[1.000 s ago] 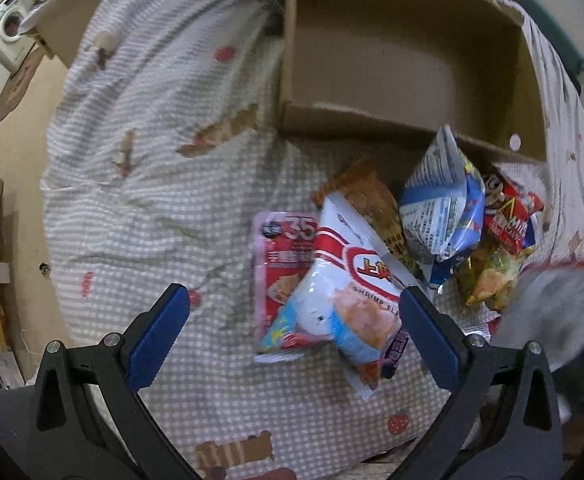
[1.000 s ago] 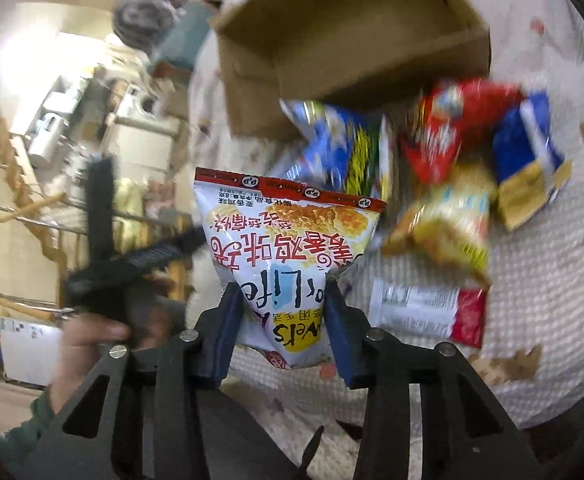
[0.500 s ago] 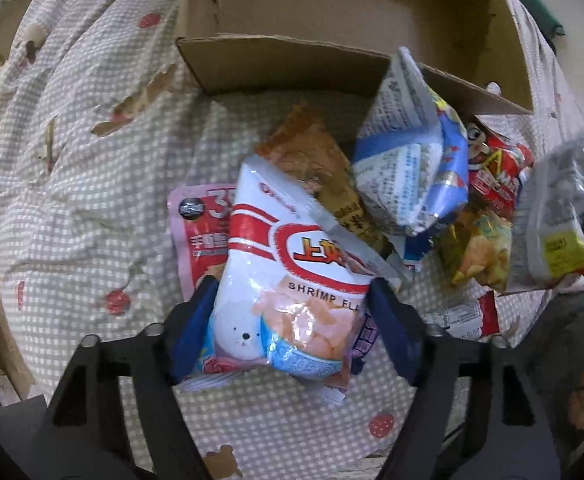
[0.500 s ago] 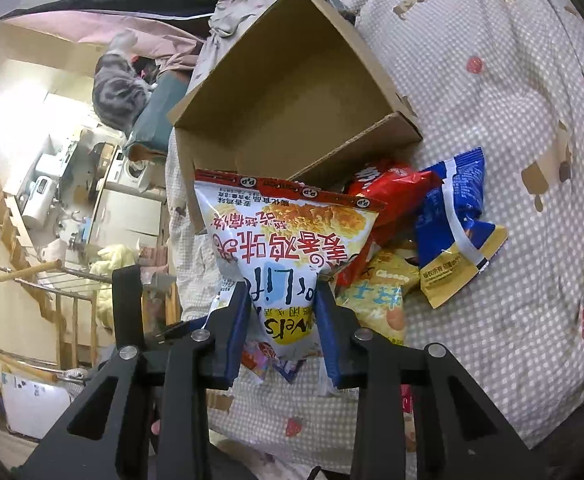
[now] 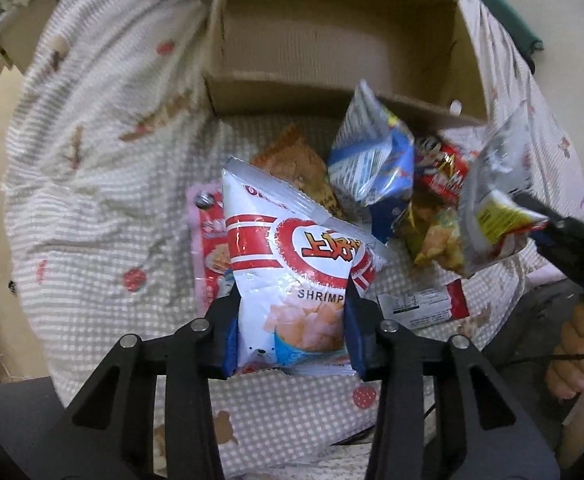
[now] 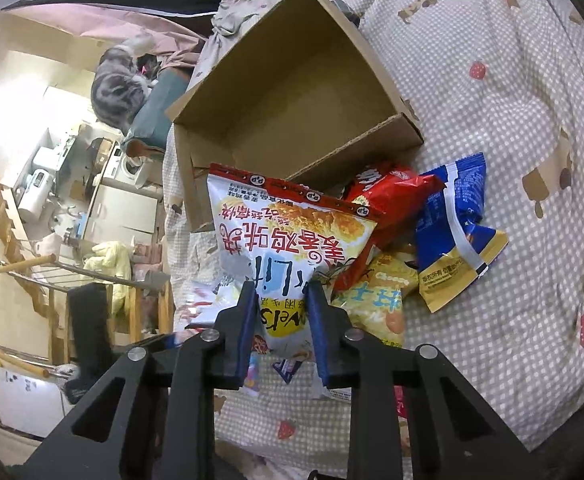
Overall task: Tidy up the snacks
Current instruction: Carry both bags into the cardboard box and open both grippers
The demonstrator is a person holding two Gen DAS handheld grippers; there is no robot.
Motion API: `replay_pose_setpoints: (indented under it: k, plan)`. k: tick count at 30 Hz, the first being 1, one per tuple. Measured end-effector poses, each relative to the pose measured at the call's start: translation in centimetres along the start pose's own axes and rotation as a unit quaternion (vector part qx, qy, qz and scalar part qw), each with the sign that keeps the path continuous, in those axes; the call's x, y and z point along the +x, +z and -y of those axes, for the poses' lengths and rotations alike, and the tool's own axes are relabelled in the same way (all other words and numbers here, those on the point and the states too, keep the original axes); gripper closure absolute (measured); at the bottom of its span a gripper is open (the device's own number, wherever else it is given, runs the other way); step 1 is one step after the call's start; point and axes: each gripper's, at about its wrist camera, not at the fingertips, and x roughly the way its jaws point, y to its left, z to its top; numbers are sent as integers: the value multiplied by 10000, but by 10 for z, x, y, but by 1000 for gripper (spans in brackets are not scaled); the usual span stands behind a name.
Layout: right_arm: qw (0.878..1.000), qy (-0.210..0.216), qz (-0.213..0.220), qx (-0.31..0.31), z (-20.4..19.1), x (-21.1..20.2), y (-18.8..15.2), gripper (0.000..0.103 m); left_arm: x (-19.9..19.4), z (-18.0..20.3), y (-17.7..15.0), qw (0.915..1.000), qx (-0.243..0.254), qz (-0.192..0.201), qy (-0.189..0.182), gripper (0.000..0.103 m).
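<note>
The shrimp bag (image 5: 292,280) is now pinched by the left gripper (image 5: 290,320), whose jaws have just been closing, while the right gripper (image 6: 280,320) squeezes tighter on the chicken snack bag (image 6: 288,240), so both can go into the near, empty box (image 5: 332,40).

Domestic premises, a lived-in home. A bed with a checked, strawberry-print bedsheet (image 6: 492,128) carries a cardboard box (image 6: 292,92). Beyond it a cat (image 6: 118,88) rests, with a washing machine (image 6: 126,166) and wooden stair railing (image 6: 24,264) below.
</note>
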Motion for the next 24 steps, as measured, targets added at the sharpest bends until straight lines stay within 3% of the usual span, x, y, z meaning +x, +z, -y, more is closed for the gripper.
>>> replay_pose_setpoints:
  k: [6, 13, 24]
  plan:
    - [9998, 76, 34, -180, -7, -5, -6, 89, -32, -2, 0, 9990, 40, 355, 281, 66]
    - [9989, 261, 243, -311, -18, -24, -7, 93, -53, -11, 36, 9961, -83, 822, 324, 66]
    - [9941, 84, 788, -742, -47, -43, 57, 95, -76, 14, 109, 9881, 13, 1499, 348, 66]
